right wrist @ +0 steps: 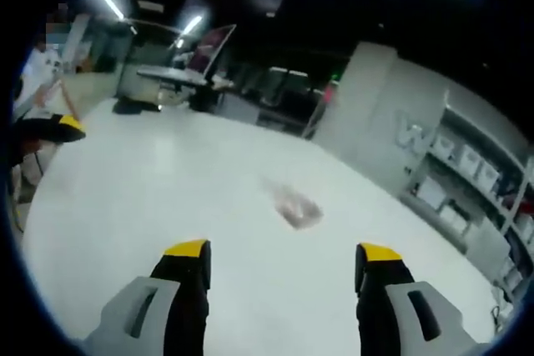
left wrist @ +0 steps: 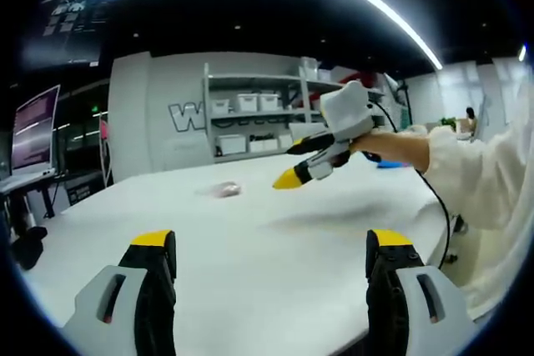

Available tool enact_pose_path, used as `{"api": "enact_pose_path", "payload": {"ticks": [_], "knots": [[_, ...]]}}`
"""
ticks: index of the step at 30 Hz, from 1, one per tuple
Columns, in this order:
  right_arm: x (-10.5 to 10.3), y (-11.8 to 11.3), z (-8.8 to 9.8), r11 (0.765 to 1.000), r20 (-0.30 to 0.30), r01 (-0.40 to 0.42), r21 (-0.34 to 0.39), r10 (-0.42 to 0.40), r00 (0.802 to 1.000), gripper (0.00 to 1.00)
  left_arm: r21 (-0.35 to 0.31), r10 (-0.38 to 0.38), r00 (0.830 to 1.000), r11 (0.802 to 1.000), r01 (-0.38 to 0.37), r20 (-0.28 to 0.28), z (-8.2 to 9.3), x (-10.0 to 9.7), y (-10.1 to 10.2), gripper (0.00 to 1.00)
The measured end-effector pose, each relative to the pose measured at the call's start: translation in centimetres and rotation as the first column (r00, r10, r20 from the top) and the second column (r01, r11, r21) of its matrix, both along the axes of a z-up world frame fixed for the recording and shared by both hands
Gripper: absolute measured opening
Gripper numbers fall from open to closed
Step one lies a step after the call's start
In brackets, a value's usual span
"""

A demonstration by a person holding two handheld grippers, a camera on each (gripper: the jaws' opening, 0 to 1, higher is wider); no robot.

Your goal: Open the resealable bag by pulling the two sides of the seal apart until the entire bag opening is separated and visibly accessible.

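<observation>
1. The left gripper (left wrist: 271,264) hangs over the near part of the white table (left wrist: 275,248), on the near side of the bag, jaws spread wide with nothing between them.
2. In the right gripper view the right gripper (right wrist: 284,268) is also short of the bag, jaws just as wide apart and empty. In the left gripper view it comes in from the right, held above the table beyond the bag's near side; from that angle I cannot tell how its jaws stand.
3. The bag (right wrist: 294,204) lies flat on the table, well ahead of both grippers and untouched. It is small and blurred; a pinkish tint shows, but whether anything is inside, or whether the seal is closed, is too unclear to tell.
4. Judged step: the approach, with no grasp made yet. The next move calls for bringing each gripper down to opposite lips of the seal.
5. Beyond the bag, shelves (left wrist: 250,114) hold white bins, contents hidden.
</observation>
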State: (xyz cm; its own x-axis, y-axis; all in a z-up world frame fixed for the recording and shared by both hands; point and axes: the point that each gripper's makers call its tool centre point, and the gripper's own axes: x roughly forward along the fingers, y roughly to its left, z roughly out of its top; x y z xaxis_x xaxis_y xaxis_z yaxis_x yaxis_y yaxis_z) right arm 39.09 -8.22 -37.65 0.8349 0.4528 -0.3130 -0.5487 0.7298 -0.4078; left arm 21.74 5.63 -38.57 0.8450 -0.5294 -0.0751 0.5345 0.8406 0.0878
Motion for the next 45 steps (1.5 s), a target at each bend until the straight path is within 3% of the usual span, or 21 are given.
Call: {"api": "enact_pose_path", "payload": {"ticks": [23,45], "knots": [[2.7,1.5,-0.4,0.993,0.008,-0.002,-0.12,0.003,1.0,0.71,-0.022,0.001,1.0,1.0,-0.001,0.0,-0.2,0.0,0.4,0.93],[5.5,5.4,-1.2,0.97,0.008,-0.04,-0.239,0.043,0.999,0.7,-0.053,0.011,1.0,0.999,-0.01,0.006,0.2,0.1,1.1,0.93]]}}
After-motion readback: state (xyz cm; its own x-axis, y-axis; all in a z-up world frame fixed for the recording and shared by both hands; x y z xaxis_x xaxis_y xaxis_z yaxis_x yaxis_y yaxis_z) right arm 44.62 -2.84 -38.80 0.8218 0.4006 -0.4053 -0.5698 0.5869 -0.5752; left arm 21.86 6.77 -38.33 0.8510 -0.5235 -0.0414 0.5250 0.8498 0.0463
